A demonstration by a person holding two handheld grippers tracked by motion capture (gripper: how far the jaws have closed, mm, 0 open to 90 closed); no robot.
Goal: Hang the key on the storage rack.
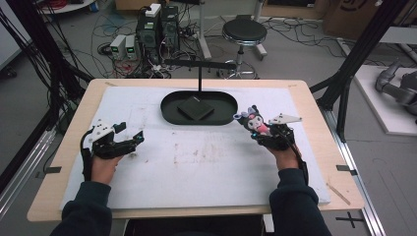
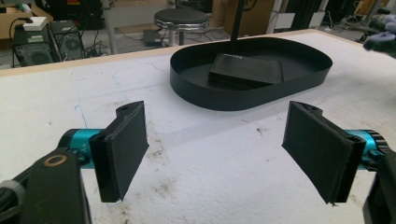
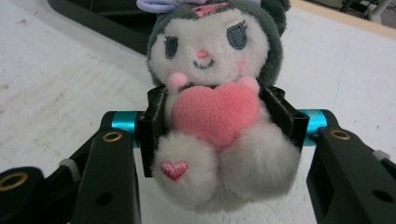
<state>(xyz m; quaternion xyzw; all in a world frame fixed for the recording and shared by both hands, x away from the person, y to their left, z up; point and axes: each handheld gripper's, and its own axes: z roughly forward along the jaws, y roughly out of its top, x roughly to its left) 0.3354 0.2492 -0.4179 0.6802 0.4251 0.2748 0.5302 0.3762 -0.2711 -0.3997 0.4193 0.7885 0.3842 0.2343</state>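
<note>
Pinching a plush toy (image 3: 212,112) at its body, the right hand-held gripper (image 1: 268,132) sits at four o'clock of the black oval tray (image 1: 169,110), which holds a flat black box (image 1: 195,108). At eight o'clock, the left hand-held gripper (image 2: 224,154) rests spread, empty, over the tabletop (image 1: 206,167).

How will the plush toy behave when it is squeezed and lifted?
The plush toy is probably soft: its body bulges between the right gripper's fingers. It looks light for its size, and its fuzzy surface seems unlikely to slip.
</note>
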